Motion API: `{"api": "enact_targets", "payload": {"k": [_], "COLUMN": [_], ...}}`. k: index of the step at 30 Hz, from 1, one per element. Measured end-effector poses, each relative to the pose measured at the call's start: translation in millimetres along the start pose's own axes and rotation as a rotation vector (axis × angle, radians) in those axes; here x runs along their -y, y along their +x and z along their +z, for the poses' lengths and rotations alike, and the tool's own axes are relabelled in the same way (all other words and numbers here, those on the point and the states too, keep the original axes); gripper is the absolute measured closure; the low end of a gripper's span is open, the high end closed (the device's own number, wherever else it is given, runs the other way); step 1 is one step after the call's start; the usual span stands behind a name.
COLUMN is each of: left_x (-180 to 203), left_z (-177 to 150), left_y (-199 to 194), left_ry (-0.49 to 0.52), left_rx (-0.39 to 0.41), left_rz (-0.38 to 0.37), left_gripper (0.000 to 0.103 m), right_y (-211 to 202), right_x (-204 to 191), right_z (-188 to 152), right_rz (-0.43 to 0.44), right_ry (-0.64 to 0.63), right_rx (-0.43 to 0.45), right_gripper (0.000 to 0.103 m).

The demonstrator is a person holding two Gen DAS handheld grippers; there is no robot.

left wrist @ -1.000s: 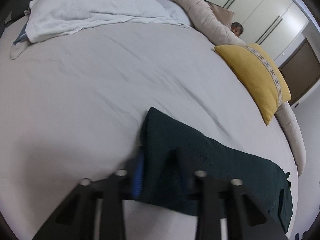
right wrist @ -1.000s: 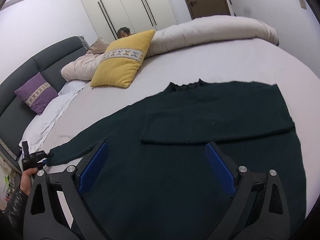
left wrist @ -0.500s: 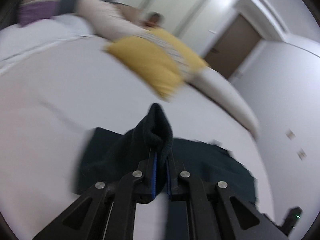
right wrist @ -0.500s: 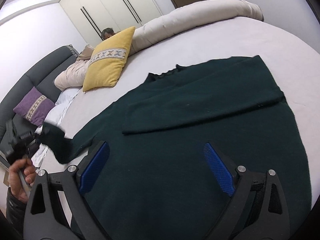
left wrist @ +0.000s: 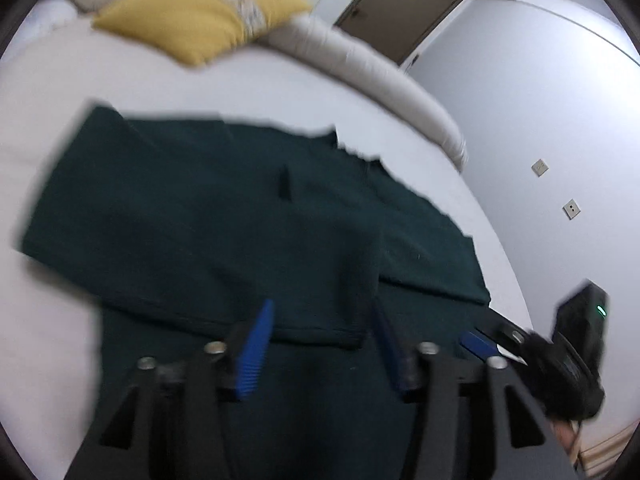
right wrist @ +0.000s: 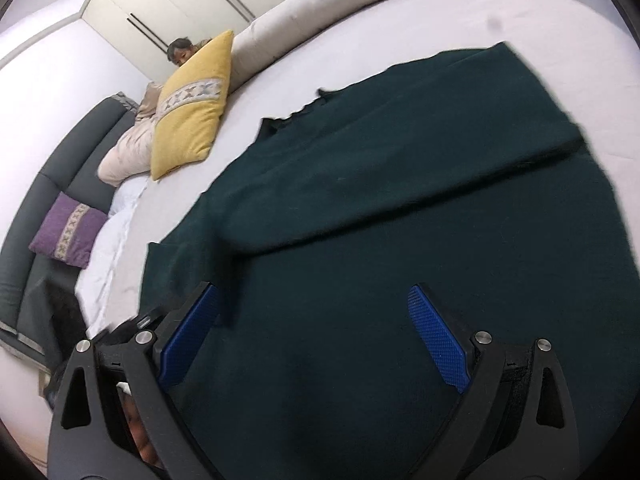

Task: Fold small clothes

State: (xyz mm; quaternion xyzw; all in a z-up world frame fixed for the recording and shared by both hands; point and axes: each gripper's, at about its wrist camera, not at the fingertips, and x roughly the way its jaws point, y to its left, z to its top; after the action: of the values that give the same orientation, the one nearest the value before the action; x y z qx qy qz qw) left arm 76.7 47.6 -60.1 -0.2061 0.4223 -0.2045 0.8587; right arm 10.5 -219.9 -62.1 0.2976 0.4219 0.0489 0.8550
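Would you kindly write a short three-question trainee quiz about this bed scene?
1. True or false: both sleeves of the dark green sweater lie folded across its body.
2. Which cushion leans on the rolled duvet: A purple, B yellow, C white?
3. Fill in: the left claw is ___, gripping nothing.

Key: 1 true. 2 B, the yellow cushion. 3 open; its jaws have just been opening, with no cloth pinched between them.

home bedroom | wide bed with pale grey sheet (right wrist: pixel 400 20) | yellow square cushion with patterned band (right wrist: pixel 192 112) | tall cream wardrobe doors with dark handles (right wrist: pixel 180 0) | brown door (left wrist: pixel 400 12)
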Motion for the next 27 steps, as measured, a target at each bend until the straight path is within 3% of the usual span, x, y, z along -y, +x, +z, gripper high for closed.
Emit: {"api": "enact_targets", "payload": {"k": [6,10,12,13,15,16,19,23,27], "left_x": [-58.8,-94.2,-106.3,-110.7,-119.3,-122.0,-127.0,-126.5,-116.7], "left_z": [13.5,15.9,17.1,17.4,18.9,19.9,24.7,34.8,47.9], "left_y": [-47.6,-55.9,-56.6,-57.1,-61.0,-61.8,-60.6,-57.3,-48.2], "left_ry": [-0.081,-0.145,-0.170,-0.180,-0.188,-0.190,-0.202,-0.200,-0.166], "left_rx": [0.087,0.103,0.108,0.110,0.121,0.125,0.131,0.136,0.124], "left_rz": [0.043,0.079,0.091,0.091,0.100,0.104,0.112,0.120,0.131], "left_gripper": [0.044,0.044,0.044,0.044,0.044,0.044,0.044,0.044,0.040], "right_y": [55.4,99.8,113.6,120.0,123.3,119.7,100.8,69.8,57.3], "right_x": [-50.2,-72.9,-89.1,-96.5,-103.8,-107.3,-117.6,-138.9,-126.0], "right_z": [13.3,19.1,18.1,17.4,16.4,18.6,25.4,46.9,79.4], "right_rz": [-0.005,-0.059,-0.101,-0.132,-0.169,-0.165,-0.115,-0.103,-0.117], "right_ry": [-0.081,-0.091,-0.157,-0.193,-0.223,-0.240,-0.276,-0.388,-0.394], "right_rx": [-0.077,-0.153,-0.158,-0.171,-0.184,-0.181,-0.168,-0.082,-0.043], "right_gripper": [0.007,0.019,0.043,0.067,0.080,0.097,0.097,0.097,0.097]}}
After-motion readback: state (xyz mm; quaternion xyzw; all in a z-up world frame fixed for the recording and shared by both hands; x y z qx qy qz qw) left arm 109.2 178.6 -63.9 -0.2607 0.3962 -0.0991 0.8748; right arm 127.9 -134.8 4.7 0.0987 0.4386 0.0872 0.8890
